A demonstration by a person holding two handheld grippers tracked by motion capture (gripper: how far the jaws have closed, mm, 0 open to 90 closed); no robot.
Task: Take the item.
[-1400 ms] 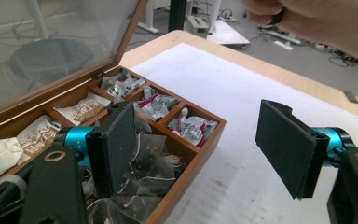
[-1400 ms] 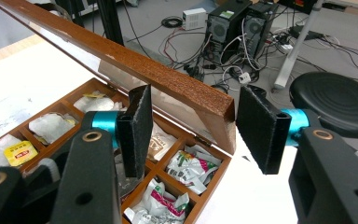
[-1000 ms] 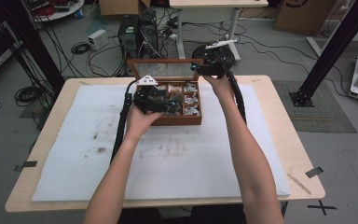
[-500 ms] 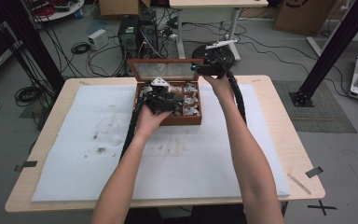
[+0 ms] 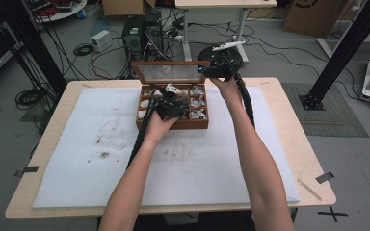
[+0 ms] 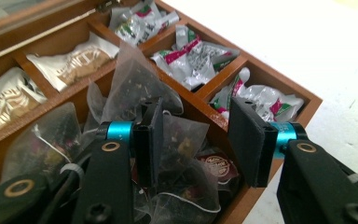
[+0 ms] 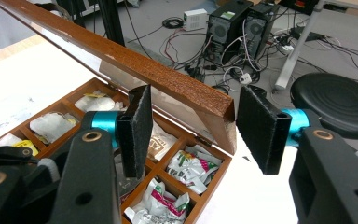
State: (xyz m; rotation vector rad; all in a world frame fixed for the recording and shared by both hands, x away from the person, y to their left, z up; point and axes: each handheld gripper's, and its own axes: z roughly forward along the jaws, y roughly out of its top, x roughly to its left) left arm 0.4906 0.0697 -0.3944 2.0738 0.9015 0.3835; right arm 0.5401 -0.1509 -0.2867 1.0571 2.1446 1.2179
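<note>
A wooden tea box (image 5: 173, 124) stands at the far middle of the table, its glass-paned lid (image 5: 168, 72) raised. My left gripper (image 5: 173, 98) hovers over the box's middle. It is open (image 6: 196, 126) just above a compartment of clear pyramid tea bags (image 6: 135, 84), with nothing between its pads. Foil sachets (image 6: 191, 56) fill the compartments beyond. My right gripper (image 5: 203, 71) is at the lid's right end. It is open (image 7: 193, 126), and the lid's wooden corner (image 7: 214, 109) lies between its two pads without clear contact.
A white foam mat (image 5: 77, 159) covers the tabletop, with faint stains and crumbs (image 5: 108, 137) left of the box. Behind the table are a black stool (image 7: 340, 102), two computer towers (image 7: 242, 23) and loose cables on the floor.
My left gripper has shifted right over the box, from its left compartments to the middle. The right gripper stays at the lid's corner.
</note>
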